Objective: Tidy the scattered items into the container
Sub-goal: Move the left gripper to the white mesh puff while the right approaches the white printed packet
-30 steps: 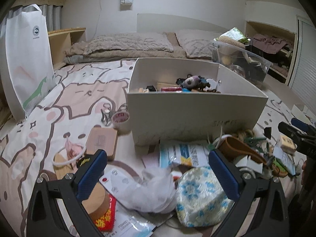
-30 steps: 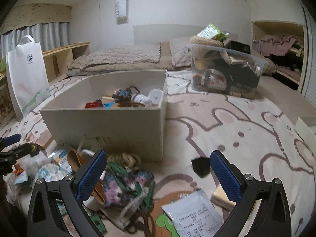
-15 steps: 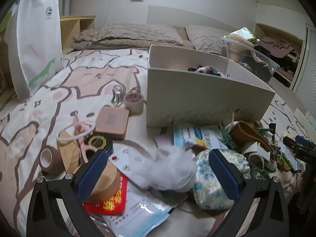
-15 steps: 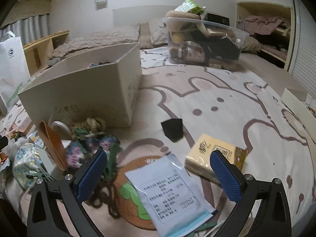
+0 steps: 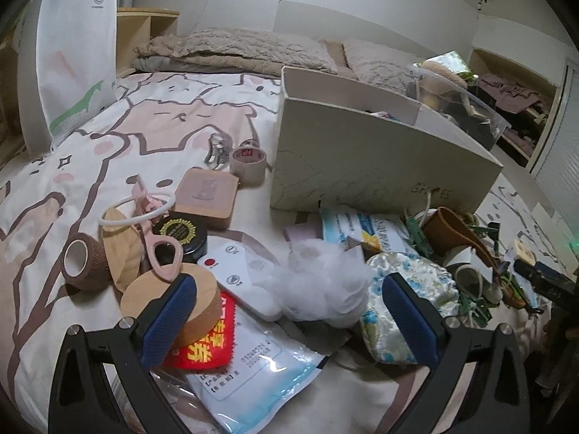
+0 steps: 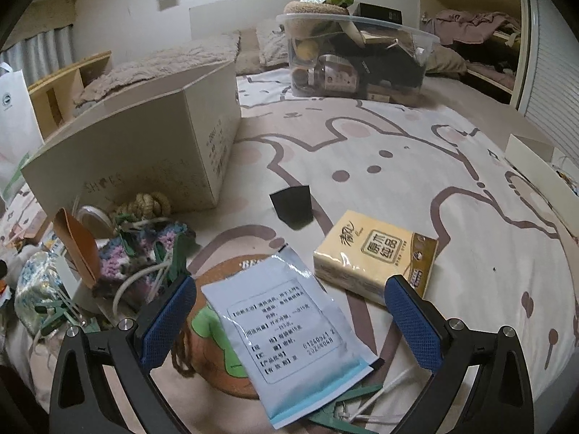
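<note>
A tall open-topped cream cardboard box (image 5: 362, 159) stands upright on the bed's cartoon-printed cover, a few small things just visible inside. Scattered flat before its left end are a beige tape roll (image 5: 248, 161), a tan square case (image 5: 207, 197) and a brown bandage roll (image 5: 84, 266). Near its right end lie a yellow tissue pack (image 6: 376, 253), a white-and-blue printed pouch (image 6: 289, 329) and a crocheted purple-and-green bundle (image 6: 141, 253).

Cardboard box (image 6: 144, 144), near wall: "SHOES", faint.
Blue-edged sachet (image 6: 289, 336), near right: Chinese print, numbers too blurred to be sure of.
Yellow tissue pack (image 6: 376, 253): Chinese brand characters.
Red pouch (image 5: 202, 347), near left: yellow Chinese characters.
</note>
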